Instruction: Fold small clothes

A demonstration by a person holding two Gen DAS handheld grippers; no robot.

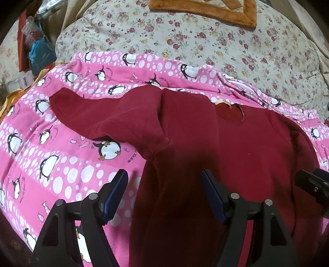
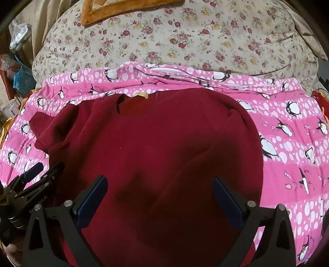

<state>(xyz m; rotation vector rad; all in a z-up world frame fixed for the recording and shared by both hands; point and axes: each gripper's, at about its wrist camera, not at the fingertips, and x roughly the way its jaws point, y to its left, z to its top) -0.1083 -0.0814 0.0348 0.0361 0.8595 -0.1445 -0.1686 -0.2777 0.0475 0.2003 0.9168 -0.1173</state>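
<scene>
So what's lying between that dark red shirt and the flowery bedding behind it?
A pink penguin-print blanket; the red shirt lies on it, and its far edge meets the floral bedding. The right wrist view shows it best.

A home bedroom: a floral quilt (image 2: 185, 41), a pink penguin-print blanket (image 1: 61, 164) and bedside clutter (image 1: 35, 45).

Pink penguin-print bedcover (image 1: 67, 174) spread across the near surface. Beyond it, bulky cream floral quilt (image 1: 205, 41) topped by an orange plush-bordered mat (image 1: 205, 10). Far left: cluttered corner with blue plastic bag (image 1: 40, 51) and beige curtain (image 2: 47, 20).
</scene>
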